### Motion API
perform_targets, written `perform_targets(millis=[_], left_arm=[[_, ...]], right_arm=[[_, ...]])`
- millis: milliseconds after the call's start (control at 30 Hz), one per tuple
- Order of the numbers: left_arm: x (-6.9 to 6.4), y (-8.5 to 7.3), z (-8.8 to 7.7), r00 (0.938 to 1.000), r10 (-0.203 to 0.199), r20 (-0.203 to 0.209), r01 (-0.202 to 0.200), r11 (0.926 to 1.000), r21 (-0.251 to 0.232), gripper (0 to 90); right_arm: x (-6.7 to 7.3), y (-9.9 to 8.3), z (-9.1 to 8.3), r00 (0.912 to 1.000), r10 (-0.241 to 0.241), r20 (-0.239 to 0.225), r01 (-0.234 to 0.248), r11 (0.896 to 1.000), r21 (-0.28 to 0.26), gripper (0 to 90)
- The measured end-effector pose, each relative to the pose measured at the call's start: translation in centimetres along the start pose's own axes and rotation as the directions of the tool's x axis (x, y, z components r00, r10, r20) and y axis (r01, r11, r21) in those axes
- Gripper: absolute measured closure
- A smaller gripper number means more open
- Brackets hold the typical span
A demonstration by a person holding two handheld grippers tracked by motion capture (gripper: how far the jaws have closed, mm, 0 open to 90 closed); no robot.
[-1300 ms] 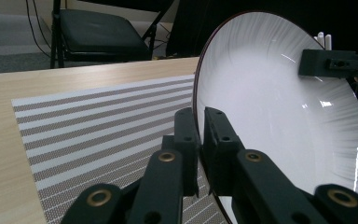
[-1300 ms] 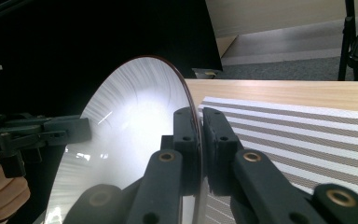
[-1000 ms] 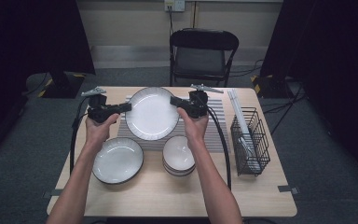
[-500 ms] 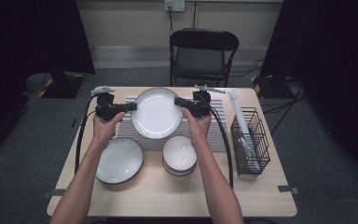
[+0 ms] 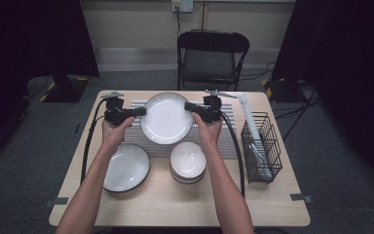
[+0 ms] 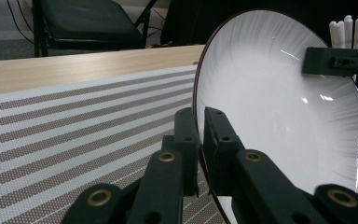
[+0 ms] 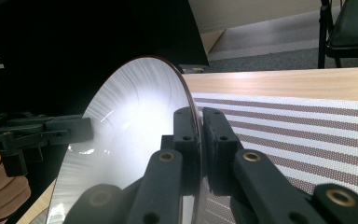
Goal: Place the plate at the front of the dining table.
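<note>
A large white plate with a dark rim (image 5: 167, 118) is held tilted above the striped mat (image 5: 226, 139), gripped at opposite edges. My left gripper (image 5: 139, 112) is shut on its left rim, and my right gripper (image 5: 190, 106) is shut on its right rim. In the left gripper view the plate (image 6: 279, 107) stands on edge between the jaws of my left gripper (image 6: 200, 135), with the other gripper's jaw at its far rim. The right gripper view shows my right gripper (image 7: 199, 133) pinching the plate's rim (image 7: 135, 140).
A second white plate (image 5: 126, 167) lies at the front left of the wooden table (image 5: 175, 207). A stack of white bowls (image 5: 188, 162) sits in front of the mat. A black wire basket (image 5: 260, 146) with white utensils stands at the right. A black chair (image 5: 212, 56) is behind the table.
Both grippers have carried the plate toward the far side of the table and a little lower over the mat. The grip on both rims is unchanged.
</note>
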State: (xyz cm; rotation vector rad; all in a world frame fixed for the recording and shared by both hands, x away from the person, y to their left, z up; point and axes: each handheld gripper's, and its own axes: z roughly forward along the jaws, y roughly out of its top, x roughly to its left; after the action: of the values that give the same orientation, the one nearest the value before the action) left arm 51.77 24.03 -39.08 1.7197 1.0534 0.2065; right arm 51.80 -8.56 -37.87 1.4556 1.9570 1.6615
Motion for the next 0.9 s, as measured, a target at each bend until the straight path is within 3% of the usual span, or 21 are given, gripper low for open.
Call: perform_targets(millis=[900], left_arm=[[0.5,-1.5,2.3,0.9999,-0.011,0.006,0.011,0.9991,0.041,84.6]], right_arm=[[-2.5,-1.5,0.7,0.9998,0.019,-0.004,-0.018,1.000,0.025,84.9]])
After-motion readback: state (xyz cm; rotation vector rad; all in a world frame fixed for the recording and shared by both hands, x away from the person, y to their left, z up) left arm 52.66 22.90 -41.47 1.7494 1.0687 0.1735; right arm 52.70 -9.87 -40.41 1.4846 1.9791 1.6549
